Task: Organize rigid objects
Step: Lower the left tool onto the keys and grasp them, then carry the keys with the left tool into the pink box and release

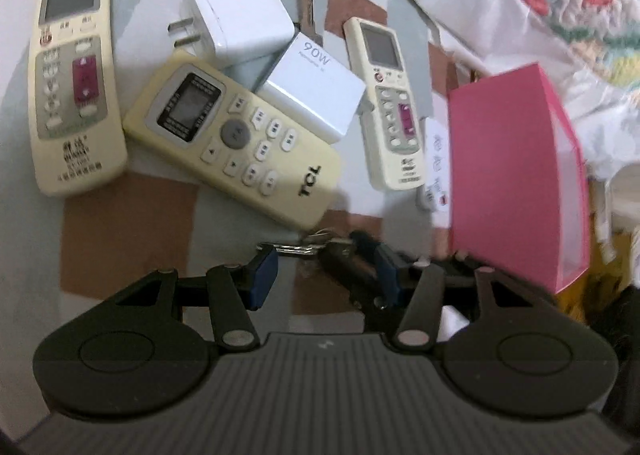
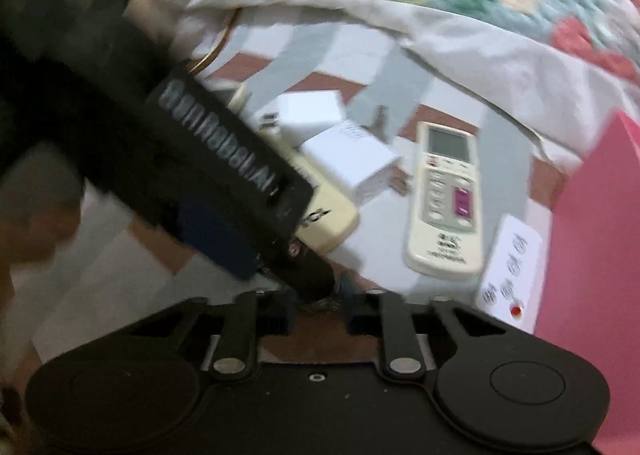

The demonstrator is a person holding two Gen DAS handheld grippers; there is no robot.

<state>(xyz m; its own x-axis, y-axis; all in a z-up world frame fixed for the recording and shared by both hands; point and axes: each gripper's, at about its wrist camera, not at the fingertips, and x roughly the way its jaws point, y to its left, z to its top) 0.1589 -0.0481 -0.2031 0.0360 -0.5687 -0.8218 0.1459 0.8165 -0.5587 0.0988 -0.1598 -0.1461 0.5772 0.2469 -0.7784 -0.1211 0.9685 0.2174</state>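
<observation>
Your left hand-held gripper (image 1: 324, 275) is released. Its blue pads (image 1: 262, 275) stand apart over the checked cloth (image 1: 120, 223), with the key bunch (image 1: 304, 249) lying between them, nearer the left pad. From those keys, the TCL remote (image 1: 236, 143) lies at 11 o'clock, the white 90W charger (image 1: 316, 91) at 12, and the pink box (image 1: 512, 183) at 2. Your right hand-held gripper (image 2: 320, 315) has its jaws drawn narrow around a dark fob (image 2: 314, 279). The picture is too blurred to tell whether the pads press on it. The small white remote (image 2: 512, 267) sits just beside the pink box.
</observation>
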